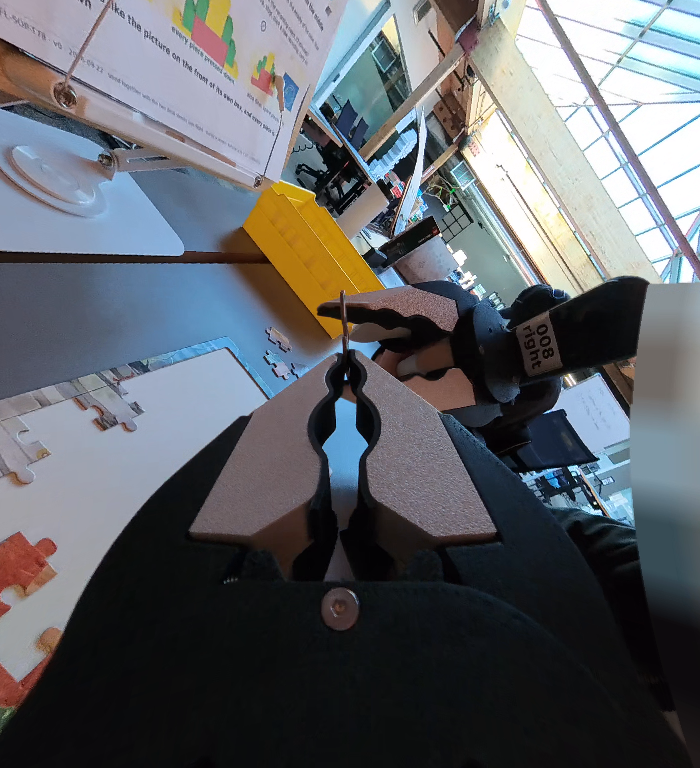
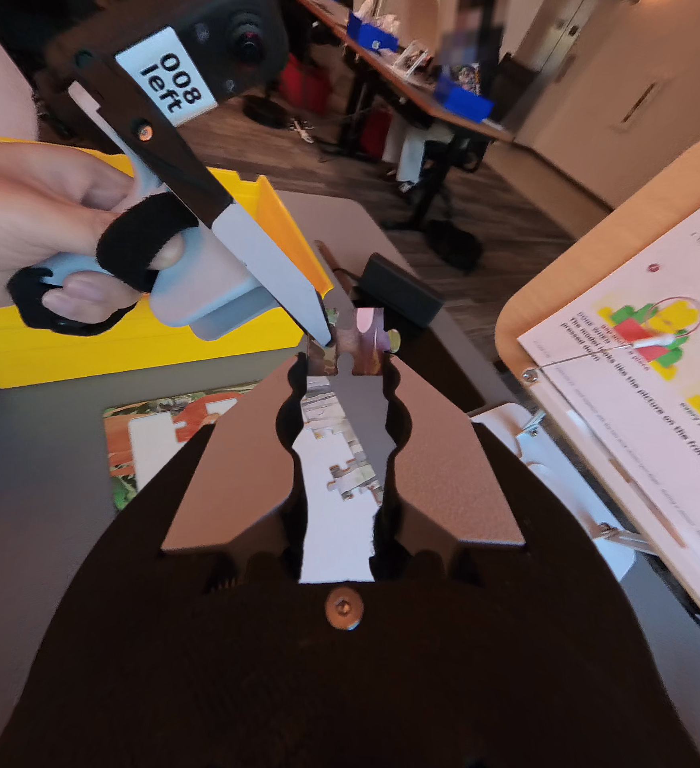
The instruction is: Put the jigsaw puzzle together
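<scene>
Left wrist view: our left gripper [image 1: 345,365] pinches puzzle piece [image 1: 343,328] edge-on above table; puzzle board [image 1: 165,415] has border stretches placed, middle bare; loose pieces [image 1: 278,351] wait.

Right wrist view: our right gripper [image 2: 344,368] spread, flanking held piece, not clamping. We judge most remains.

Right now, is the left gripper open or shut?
Shut. The left gripper's tips pinch a puzzle piece seen edge-on, and the right wrist view shows its tip on that piece, held above the table.
</scene>
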